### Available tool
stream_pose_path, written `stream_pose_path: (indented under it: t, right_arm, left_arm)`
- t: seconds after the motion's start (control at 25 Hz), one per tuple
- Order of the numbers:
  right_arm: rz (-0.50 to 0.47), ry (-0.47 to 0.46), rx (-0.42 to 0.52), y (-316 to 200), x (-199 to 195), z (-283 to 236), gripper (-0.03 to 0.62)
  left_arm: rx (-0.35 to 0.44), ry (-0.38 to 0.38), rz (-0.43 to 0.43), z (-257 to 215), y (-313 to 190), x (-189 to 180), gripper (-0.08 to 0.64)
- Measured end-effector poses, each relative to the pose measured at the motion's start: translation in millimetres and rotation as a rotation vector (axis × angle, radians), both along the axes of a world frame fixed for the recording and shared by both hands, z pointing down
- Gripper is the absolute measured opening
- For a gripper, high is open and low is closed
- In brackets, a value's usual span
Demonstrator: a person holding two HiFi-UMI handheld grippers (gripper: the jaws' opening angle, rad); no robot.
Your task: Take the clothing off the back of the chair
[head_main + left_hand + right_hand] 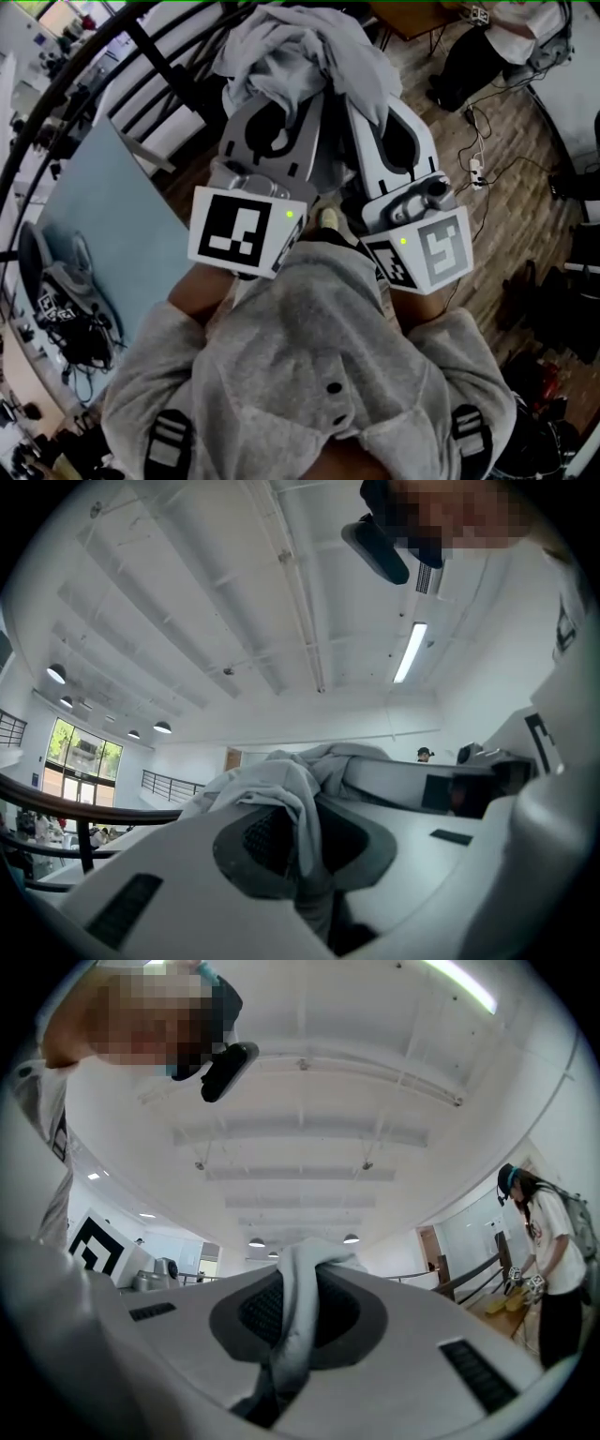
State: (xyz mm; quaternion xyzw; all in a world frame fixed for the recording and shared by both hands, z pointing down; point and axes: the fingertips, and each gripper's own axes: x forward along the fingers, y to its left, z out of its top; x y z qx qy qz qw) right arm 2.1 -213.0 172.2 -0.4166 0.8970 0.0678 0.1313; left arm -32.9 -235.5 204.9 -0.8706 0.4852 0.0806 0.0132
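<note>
L gripper [272, 131] & R gripper [394, 131] are both pinching the grey clothing [291, 47]; railing [141, 84] is crowding left, wood floor [506, 169] is lying open right.

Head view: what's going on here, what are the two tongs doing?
A person holds tongs in each hand, and both are clamped on one grey garment. The left tongs pinch a fold of it, and the right tongs pinch another fold. The garment is bunched up between them, raised in front of the person's chest. Whether its far end hangs on anything can't be seen.
</note>
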Motion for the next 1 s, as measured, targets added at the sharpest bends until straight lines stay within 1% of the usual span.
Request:
stream_pose_path:
  t: [0.12, 0.24, 0.48, 0.76, 0.84, 1.0]
  right_arm:
    - [0.029, -0.004, 0.007, 12.6, 3.5, -9.4, 0.035]
    - [0.067, -0.016, 0.0, 19.7, 14.4, -15.1, 0.034]
    - [0.183, -0.048, -0.013, 35.4, 57.9, -18.9, 0.035]
    - [0.324, -0.055, -0.029, 50.8, 104.4, -14.3, 0.035]
    - [0.363, -0.052, -0.04, 53.0, 117.7, -10.7, 0.034]
    - [0.43, -0.077, -0.053, 61.7, 142.5, -8.6, 0.034]
  left_arm:
    - [0.026, -0.005, 0.045, -10.6, 11.0, 8.1, 0.048]
    - [0.04, -0.009, 0.097, -15.6, 16.8, 24.0, 0.048]
    - [0.043, 0.013, 0.276, -21.5, 28.2, 77.1, 0.048]
    - [0.009, 0.004, 0.454, -7.6, 37.4, 136.2, 0.048]
    - [-0.013, 0.002, 0.506, -1.8, 40.1, 153.2, 0.048]
    - [-0.067, 0.007, 0.626, 8.2, 48.5, 183.3, 0.048]
